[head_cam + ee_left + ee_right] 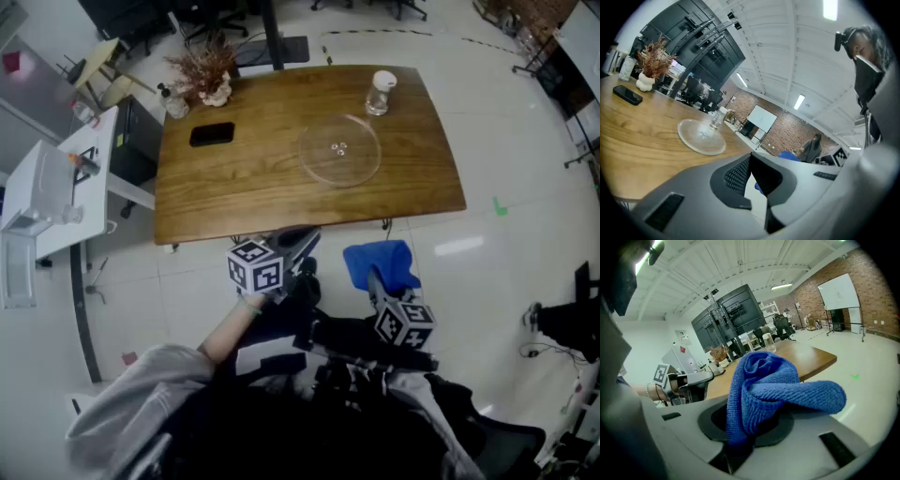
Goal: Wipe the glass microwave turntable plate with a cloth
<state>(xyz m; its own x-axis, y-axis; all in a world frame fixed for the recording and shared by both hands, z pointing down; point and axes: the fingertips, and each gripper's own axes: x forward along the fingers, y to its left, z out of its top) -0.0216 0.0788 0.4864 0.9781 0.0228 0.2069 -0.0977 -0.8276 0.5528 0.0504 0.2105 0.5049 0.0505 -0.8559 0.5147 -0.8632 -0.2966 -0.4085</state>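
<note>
Right claw (745, 427): clenched on one blue cloth (764, 385). The cloth is bunched up between the jaws, with a fold flopping over to the right. In the head view this claw (380, 281) is off the desk, over the floor near the person's body, cloth (378, 261) uppermost.

Left claw (753, 187): jaws released, a narrow gap between them, nothing held; pale floor shows through the gap. In the head view it (295, 242) sits just short of the desk's near edge, left of the right claw.

Desk (244, 178), wooden, one. On it:
- 1 glass turntable plate (339, 150), lying flat right of centre, bare, well apart from both claws; also seen from the left claw (701, 137).
- 1 clear jar with white lid (380, 94), just behind the plate.
- 1 black phone (212, 134), left of the plate.
- 1 white vase of dried plants (208, 75), far left corner.
</note>
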